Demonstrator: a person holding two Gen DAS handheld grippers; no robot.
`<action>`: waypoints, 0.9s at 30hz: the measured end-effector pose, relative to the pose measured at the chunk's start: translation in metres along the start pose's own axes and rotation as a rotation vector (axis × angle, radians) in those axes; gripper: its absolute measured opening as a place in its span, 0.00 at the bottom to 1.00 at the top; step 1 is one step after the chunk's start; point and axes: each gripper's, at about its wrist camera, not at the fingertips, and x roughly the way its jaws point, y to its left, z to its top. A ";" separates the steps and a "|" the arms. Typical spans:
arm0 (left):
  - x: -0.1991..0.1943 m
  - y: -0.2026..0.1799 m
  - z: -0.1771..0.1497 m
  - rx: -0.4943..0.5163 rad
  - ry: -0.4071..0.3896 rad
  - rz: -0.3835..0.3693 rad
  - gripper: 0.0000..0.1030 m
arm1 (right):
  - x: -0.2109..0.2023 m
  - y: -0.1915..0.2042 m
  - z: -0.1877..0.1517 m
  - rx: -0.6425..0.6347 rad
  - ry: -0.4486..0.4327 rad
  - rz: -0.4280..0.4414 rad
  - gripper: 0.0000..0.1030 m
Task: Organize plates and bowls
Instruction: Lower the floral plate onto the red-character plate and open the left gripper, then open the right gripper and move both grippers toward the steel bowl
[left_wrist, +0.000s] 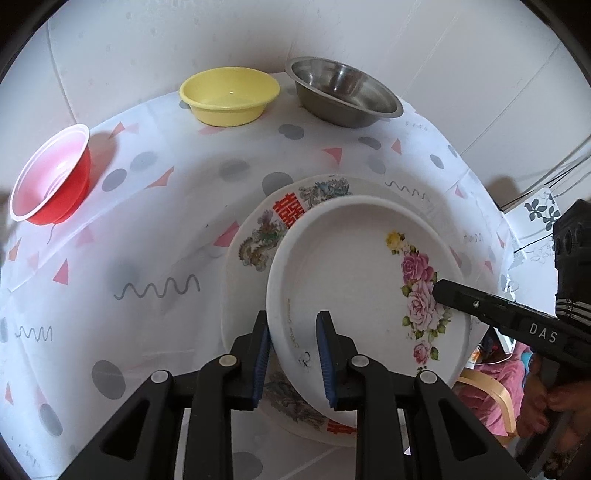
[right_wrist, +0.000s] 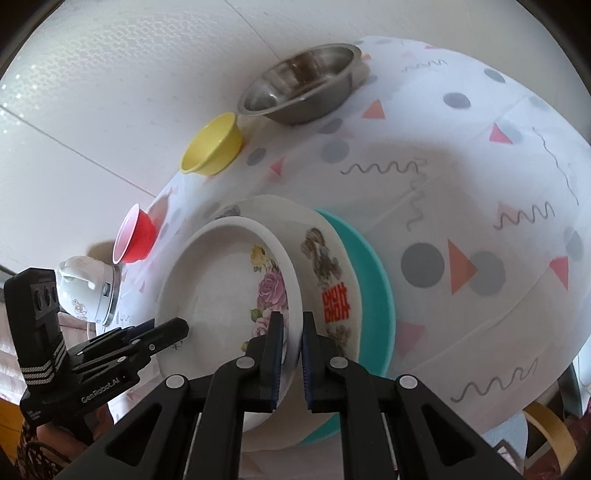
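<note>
A white floral plate (left_wrist: 351, 266) is held at its rim from two sides. My left gripper (left_wrist: 293, 354) is shut on its near edge. My right gripper (right_wrist: 291, 354) is shut on its right rim; its black finger also shows in the left wrist view (left_wrist: 480, 306). The floral plate (right_wrist: 221, 277) sits tilted over a white plate with red characters (left_wrist: 258, 236), which in the right wrist view (right_wrist: 328, 273) lies on a teal plate (right_wrist: 373, 273). A yellow bowl (left_wrist: 229, 95), a steel bowl (left_wrist: 341, 90) and a red bowl (left_wrist: 51, 177) stand on the table farther away.
The table has a white cloth (left_wrist: 166, 266) with grey dots and pink triangles. A white kettle (right_wrist: 86, 291) stands beside the table's left edge. A wooden chair (left_wrist: 491, 398) shows below the table at right. A white wall is behind.
</note>
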 end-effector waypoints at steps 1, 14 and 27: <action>0.000 -0.001 0.001 -0.004 0.006 0.004 0.26 | -0.001 0.000 0.000 0.002 0.005 -0.006 0.09; 0.004 -0.007 0.008 -0.016 0.068 0.012 0.48 | 0.005 0.007 0.010 0.019 0.041 -0.070 0.09; -0.007 -0.003 0.006 -0.032 0.041 0.016 0.64 | 0.013 0.021 0.017 -0.013 0.062 -0.150 0.09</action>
